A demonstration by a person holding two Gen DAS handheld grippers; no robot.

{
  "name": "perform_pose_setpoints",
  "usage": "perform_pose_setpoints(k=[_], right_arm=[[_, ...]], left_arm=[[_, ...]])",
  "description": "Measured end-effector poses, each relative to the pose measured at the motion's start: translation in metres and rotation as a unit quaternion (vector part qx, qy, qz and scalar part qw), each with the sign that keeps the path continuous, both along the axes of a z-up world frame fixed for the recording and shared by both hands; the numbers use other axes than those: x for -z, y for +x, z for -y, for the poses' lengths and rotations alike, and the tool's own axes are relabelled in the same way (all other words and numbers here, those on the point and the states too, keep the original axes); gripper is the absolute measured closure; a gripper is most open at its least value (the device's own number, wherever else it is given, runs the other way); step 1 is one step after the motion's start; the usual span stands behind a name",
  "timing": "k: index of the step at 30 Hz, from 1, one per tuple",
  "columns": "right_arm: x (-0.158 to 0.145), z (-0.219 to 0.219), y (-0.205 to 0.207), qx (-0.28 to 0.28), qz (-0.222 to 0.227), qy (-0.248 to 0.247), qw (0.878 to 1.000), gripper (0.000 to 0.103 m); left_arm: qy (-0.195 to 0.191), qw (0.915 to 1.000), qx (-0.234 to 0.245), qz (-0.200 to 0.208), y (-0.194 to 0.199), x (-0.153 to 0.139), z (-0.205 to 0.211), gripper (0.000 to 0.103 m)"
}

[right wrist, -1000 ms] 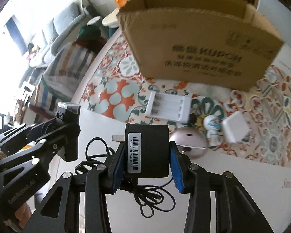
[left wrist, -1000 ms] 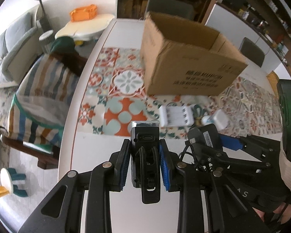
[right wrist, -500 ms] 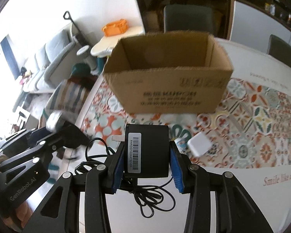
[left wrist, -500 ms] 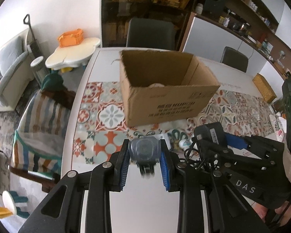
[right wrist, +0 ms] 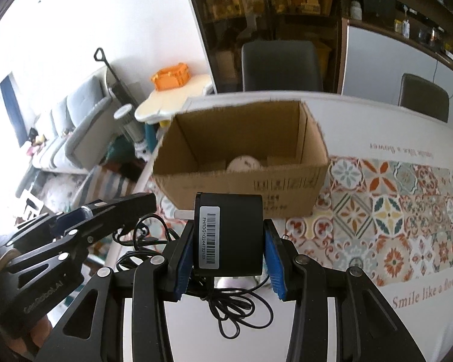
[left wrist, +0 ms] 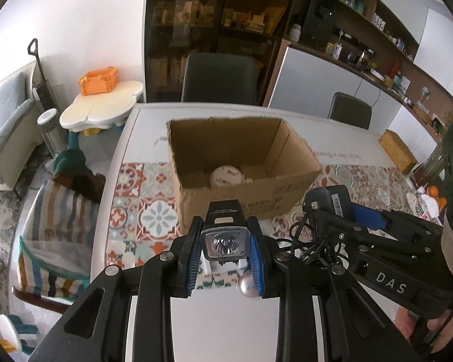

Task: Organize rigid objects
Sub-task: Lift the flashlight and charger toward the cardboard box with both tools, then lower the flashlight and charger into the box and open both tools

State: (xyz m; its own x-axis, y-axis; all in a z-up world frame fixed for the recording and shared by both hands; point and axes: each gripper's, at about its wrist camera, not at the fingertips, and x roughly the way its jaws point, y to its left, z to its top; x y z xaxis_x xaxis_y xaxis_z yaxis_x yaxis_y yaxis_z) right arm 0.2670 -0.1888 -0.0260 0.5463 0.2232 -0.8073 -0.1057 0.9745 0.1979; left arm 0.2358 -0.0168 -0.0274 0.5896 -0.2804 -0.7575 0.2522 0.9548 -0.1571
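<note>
Left wrist view: left gripper (left wrist: 225,246) is clamping a bike light (left wrist: 225,235); right gripper (right wrist: 226,255) is clamping a black adapter (right wrist: 229,235). Ahead of both fingers, the cardboard box (left wrist: 241,181) is waiting, so lowering in and releasing likely comes next.

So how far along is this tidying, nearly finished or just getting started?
Partway, it seems. Already done: one round white object lies inside the open cardboard box. In hand: the left hand-held gripper clamps a black bike light, and the right hand-held gripper clamps a black power adapter with a dangling cable; both are short of the box. Left: dropping both in, then a silvery rounded item on the table.
</note>
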Motion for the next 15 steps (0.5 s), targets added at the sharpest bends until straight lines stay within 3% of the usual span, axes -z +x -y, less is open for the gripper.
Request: perform_pose_setpoints(k=[15], right_arm=[[-0.044, 0.002, 0.052, 0.005, 0.065, -0.016, 0.998, 0.061]], left_arm=[[0.016, 0.9990, 0.003, 0.041, 0.055, -0.036, 0.015, 0.074]])
